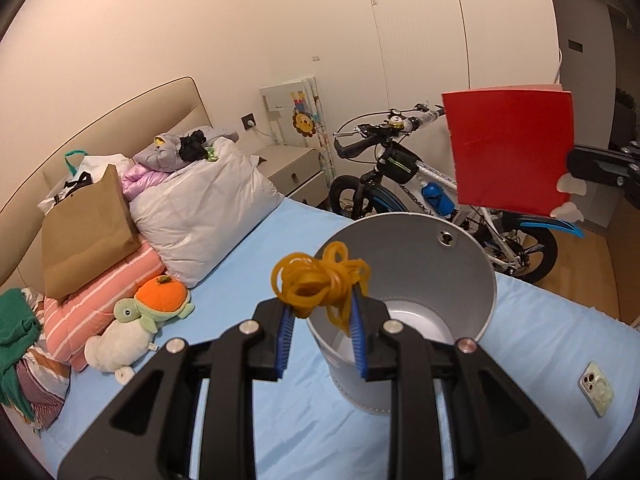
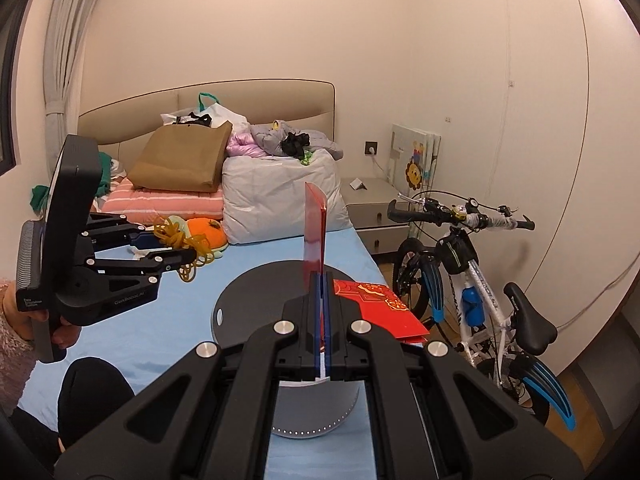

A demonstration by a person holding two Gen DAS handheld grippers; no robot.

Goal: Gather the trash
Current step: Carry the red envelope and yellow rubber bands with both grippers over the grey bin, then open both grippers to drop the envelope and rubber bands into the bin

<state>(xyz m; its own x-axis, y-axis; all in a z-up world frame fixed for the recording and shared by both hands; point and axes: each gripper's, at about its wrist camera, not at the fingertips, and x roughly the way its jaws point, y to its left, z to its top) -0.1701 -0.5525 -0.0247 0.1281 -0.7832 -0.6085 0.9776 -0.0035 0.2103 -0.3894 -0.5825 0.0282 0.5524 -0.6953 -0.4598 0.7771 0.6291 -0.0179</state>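
Both pieces of trash are held aloft and the deposit into the bin appears to be the step in hand. A tangle of yellow rubber bands [image 1: 320, 282] is pinched between the blue-padded fingers of the left gripper [image 1: 320, 312], just above the near rim of the grey metal trash bin [image 1: 460, 280], which stands on the light blue bedsheet [image 1: 248, 264]. A red envelope [image 1: 510, 150] is clamped edge-on by the right gripper [image 2: 320, 280], its fingers pressed flat together on the thin card, and is held above the far side of the bin. A second red envelope with gold print [image 2: 376, 308] is seen lying just beside the bin on the sheet (judged to be left for a later pick). The bands are soft, springy loops and may cling to the ribbed pads; the bin's smooth, wide mouth is forgiving. Next, each claw would need to be carried over the opening and spread.
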